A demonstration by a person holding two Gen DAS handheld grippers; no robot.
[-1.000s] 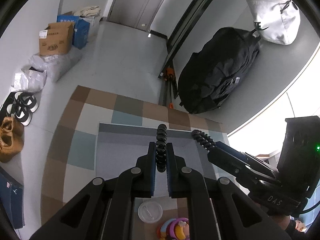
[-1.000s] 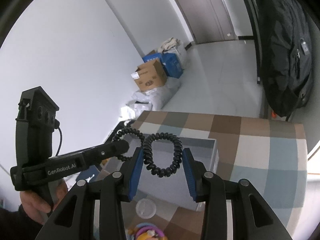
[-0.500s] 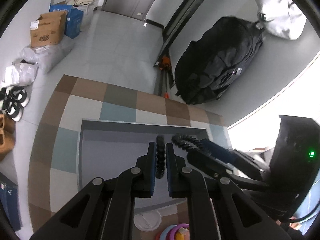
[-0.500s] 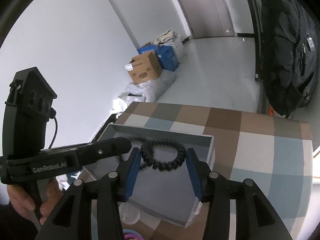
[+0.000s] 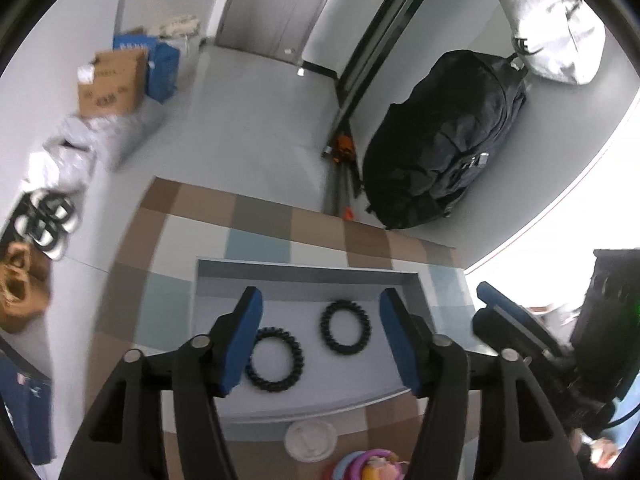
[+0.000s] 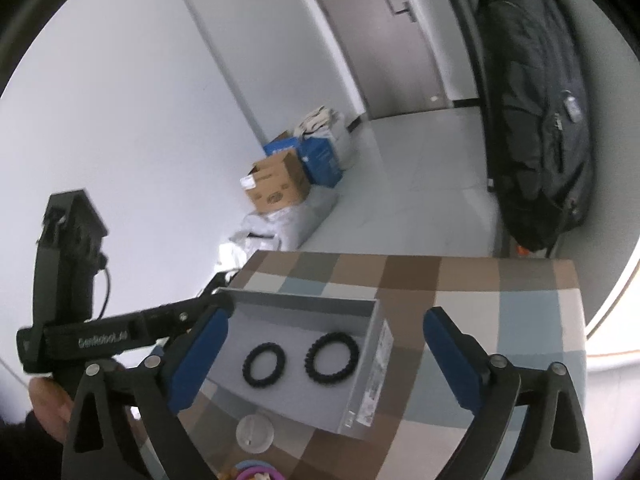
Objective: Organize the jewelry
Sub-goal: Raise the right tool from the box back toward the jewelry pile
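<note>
With both rings (image 5: 345,328) lying flat in the tray (image 5: 308,270), each gripper's (image 5: 320,340) jaws have just opened, empty, rings just beyond and below them

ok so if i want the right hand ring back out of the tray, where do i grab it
Come straight down on the right ring and pinch across one arc of its band, one finger inside the hole. It lies flat on the tray floor, apart from the other ring, so no side approach works.
</note>
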